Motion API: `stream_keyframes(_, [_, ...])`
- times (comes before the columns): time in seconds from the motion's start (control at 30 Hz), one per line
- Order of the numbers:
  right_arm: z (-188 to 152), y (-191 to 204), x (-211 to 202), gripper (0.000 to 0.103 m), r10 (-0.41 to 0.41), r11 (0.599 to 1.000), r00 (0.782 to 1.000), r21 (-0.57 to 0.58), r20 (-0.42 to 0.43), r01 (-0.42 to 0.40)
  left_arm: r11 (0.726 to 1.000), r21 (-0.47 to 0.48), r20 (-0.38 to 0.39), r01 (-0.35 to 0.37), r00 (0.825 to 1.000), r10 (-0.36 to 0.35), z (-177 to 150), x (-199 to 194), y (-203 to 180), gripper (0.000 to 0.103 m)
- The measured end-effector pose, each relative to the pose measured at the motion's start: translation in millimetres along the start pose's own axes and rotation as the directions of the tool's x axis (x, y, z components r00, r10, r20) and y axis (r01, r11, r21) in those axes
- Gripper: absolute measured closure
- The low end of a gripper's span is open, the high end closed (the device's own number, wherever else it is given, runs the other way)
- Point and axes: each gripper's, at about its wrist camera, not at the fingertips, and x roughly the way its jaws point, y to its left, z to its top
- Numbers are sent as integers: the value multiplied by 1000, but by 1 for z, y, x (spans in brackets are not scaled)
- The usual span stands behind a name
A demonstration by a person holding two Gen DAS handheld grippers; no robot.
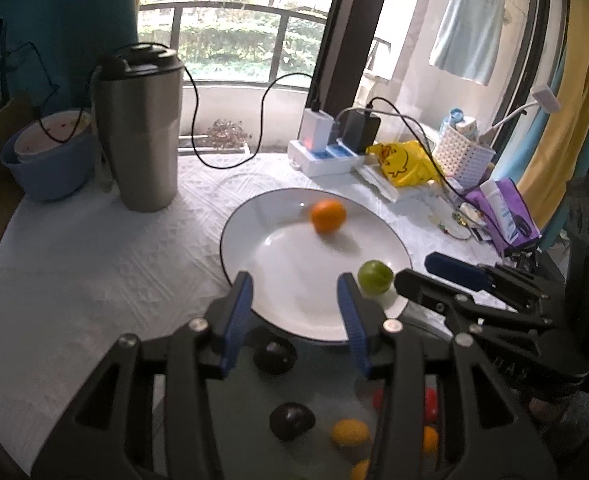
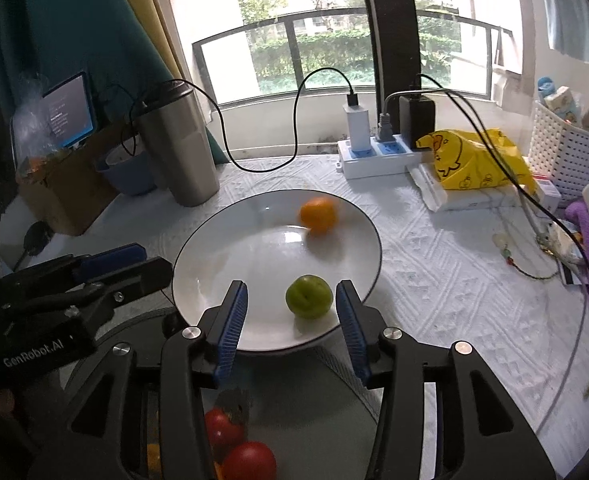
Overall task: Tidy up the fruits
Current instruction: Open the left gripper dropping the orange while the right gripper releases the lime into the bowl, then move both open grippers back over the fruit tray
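**Two fruits on the white plate, both sets of jaws wide and empty**

Left wrist view: left gripper (image 1: 296,312) poised over the near rim of the white plate (image 1: 278,280), jaws spread wide, nothing between them. Orange fruit (image 1: 327,216) on the far half of the plate, slightly blurred. Green fruit (image 1: 375,277) at the plate's right edge, just beyond the right blue pad. Right gripper (image 1: 434,270) visible at the right, beside the plate, jaws apart and holding nothing. Below the jaws — a second, greyish dish (image 1: 254,408) carrying two dark fruits (image 1: 292,420), a yellow fruit (image 1: 349,432) and red and orange pieces partly hidden by the gripper frame.

Right wrist view: right gripper (image 2: 292,316) over the near rim of the plate (image 2: 222,248), jaws wide, gripping nothing; green fruit (image 2: 309,296) resting on the plate between the two pads, nearer the right one, touching neither. Orange fruit (image 2: 318,214) well apart from it, toward the far rim. Left gripper (image 2: 152,264) at the left, at the plate's edge. Two red fruits (image 2: 248,460) in the grey dish below the jaws.

Surroundings on the white textured surface (image 2: 434,280) — steel tumbler (image 2: 178,144) with a black lid behind the plate to the left, blue bowl (image 2: 128,176) beside it, power strip (image 2: 378,156) with chargers and black cables, yellow duck-print bag (image 2: 474,160), white perforated basket (image 2: 566,152) at the far right.
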Motion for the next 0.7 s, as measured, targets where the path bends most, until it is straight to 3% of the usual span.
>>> stream_keyframes(0.4, [-18,14,-36,54,-16,1000,1000,-7,14,16,1000,7,34,16,999,-16,-16,-38,-10,57])
stream_keyframes(0.7, [-42,22,-51,54,-13,1000,1000,2,-2,13,1000,12,16,10,1000,-10,-37,-51,-14,57])
